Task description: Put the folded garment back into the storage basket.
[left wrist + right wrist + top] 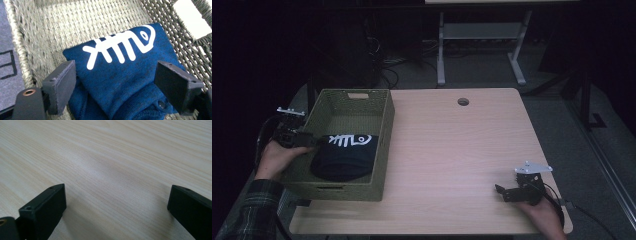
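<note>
The left claw [115, 87] is spread over the folded navy garment [125, 75], which lies between its jaws in the wicker basket [384, 125]. It should be withdrawn straight upward, unsnagged. The right claw [117, 212] is spread above bare counter [105, 157].

No readable text; only a white fishbone sign [120, 46] on the dark blue garment [130, 82].

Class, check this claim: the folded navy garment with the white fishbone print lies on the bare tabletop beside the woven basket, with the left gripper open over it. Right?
Not quite. The navy garment lies inside the woven basket, as the left gripper view shows. The left gripper is indeed open over it.
</note>
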Demonstrator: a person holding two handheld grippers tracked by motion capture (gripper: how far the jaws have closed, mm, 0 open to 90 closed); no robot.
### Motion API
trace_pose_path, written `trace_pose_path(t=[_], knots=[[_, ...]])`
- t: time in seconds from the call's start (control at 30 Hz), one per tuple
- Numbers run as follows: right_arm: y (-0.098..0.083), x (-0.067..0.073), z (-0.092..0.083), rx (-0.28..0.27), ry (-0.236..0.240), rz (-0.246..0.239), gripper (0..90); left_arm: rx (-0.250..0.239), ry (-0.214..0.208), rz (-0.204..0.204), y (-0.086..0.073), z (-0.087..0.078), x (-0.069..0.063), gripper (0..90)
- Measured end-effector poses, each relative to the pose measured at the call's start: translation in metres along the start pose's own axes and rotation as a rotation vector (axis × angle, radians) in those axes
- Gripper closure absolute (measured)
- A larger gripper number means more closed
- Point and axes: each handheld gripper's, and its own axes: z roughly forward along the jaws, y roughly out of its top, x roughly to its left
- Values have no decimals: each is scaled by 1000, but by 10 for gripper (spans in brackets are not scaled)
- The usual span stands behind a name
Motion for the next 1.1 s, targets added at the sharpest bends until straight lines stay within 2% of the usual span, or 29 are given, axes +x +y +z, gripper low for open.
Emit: trace_pose_path(t=[0.1, 0.27, 0.5, 0.83, 0.97, 1.07, 1.1], knots=[[0, 0, 0, 0, 0, 0, 17, -4, 12, 10, 1, 0, -3, 140], [0, 0, 0, 0, 0, 0, 17, -2, -8, 27, 3, 0, -10, 134], [0, 0, 0, 0, 0, 0, 17, -14, -18, 73, 7, -1, -25, 130], [0, 0, 0, 0, 0, 0, 17, -52, -56, 137, 19, 7, -61, 131], [0, 0, 0, 0, 0, 0, 17, -48, -79, 173, 24, 13, -79, 135], [0, 0, 0, 0, 0, 0, 17, -48, -114, 198, 29, 19, -96, 139], [0, 0, 0, 0, 0, 0, 17, -48, -114, 198, 29, 19, -96, 139]])
